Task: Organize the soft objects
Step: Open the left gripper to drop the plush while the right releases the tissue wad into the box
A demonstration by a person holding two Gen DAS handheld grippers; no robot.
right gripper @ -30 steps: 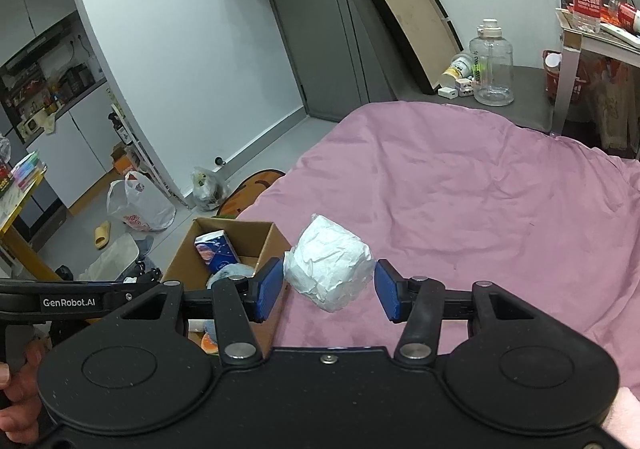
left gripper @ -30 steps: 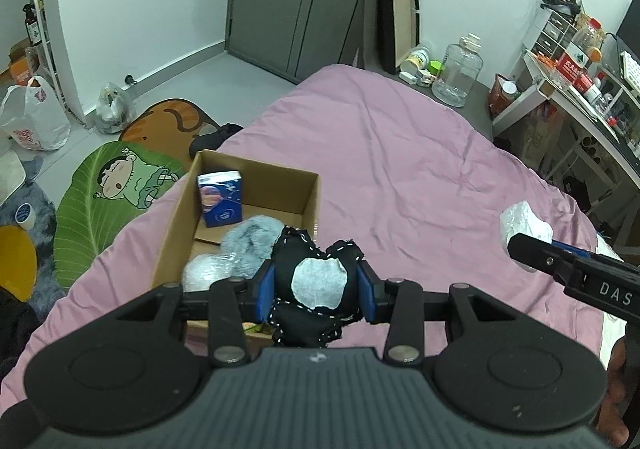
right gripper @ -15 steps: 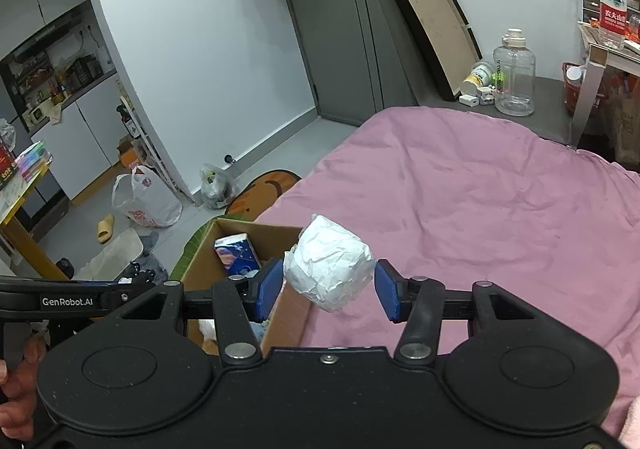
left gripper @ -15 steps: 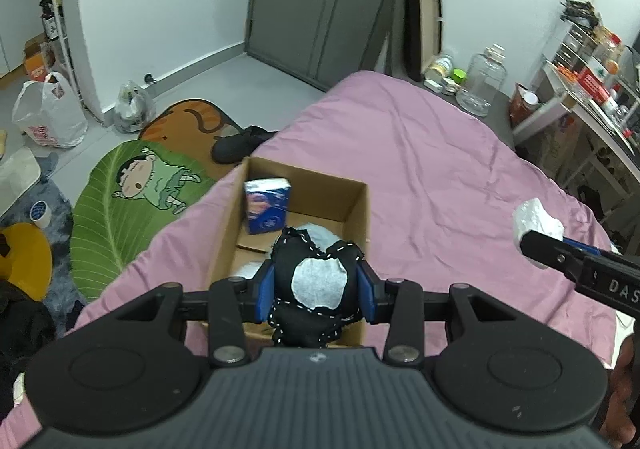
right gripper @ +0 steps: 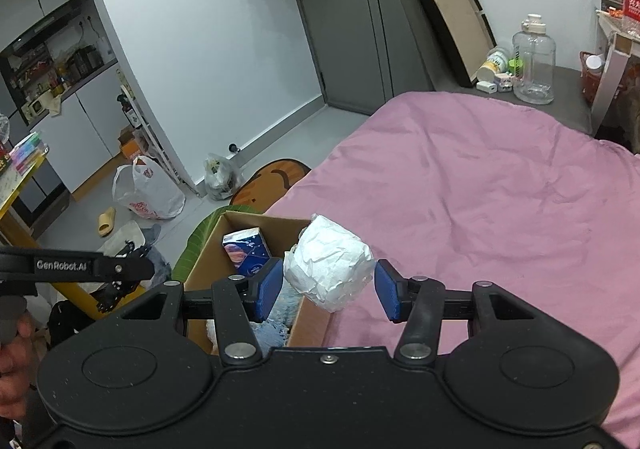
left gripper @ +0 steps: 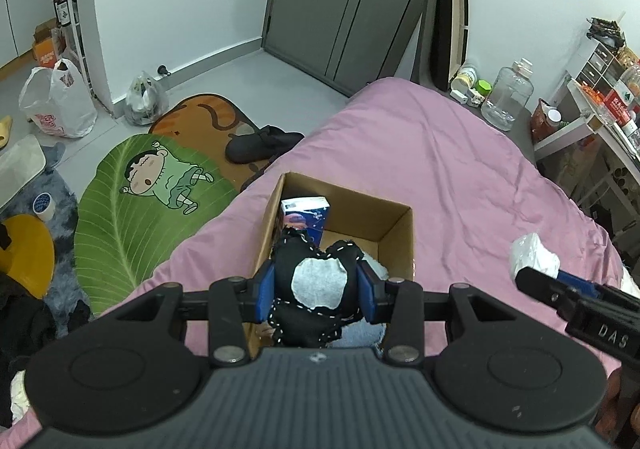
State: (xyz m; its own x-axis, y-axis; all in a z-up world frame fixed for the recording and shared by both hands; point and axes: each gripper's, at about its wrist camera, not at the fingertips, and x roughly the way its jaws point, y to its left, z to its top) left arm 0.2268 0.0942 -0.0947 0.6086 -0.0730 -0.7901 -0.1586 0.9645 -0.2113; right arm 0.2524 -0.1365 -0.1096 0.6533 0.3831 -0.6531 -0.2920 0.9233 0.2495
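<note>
My left gripper (left gripper: pixel 316 289) is shut on a black plush toy (left gripper: pixel 298 255) with white stitching and a white patch, and holds it over the near part of an open cardboard box (left gripper: pixel 396 235). The box sits at the left edge of the pink bed (left gripper: pixel 440 169). Inside stand a blue tissue pack (left gripper: pixel 308 213) and a pale blue fluffy thing (right gripper: pixel 276 325). My right gripper (right gripper: pixel 326 285) grips a white crumpled soft bundle (right gripper: pixel 328 265) just above the box's right wall (right gripper: pixel 310 315). In the left wrist view that bundle (left gripper: pixel 532 257) shows at the right gripper's tip.
Left of the bed, the floor holds a green leaf-shaped mat (left gripper: pixel 136 209), a dark slipper (left gripper: pixel 260 143) and plastic bags (left gripper: pixel 56 105). A clear water jug (right gripper: pixel 534 61) and a desk (left gripper: pixel 592 129) stand past the bed's far and right sides. Grey doors (left gripper: pixel 340 1) fill the back wall.
Both grippers have carried their loads leftward toward the box. The black plush now hangs over the box's inside, and the white bundle has reached the box's right wall.
</note>
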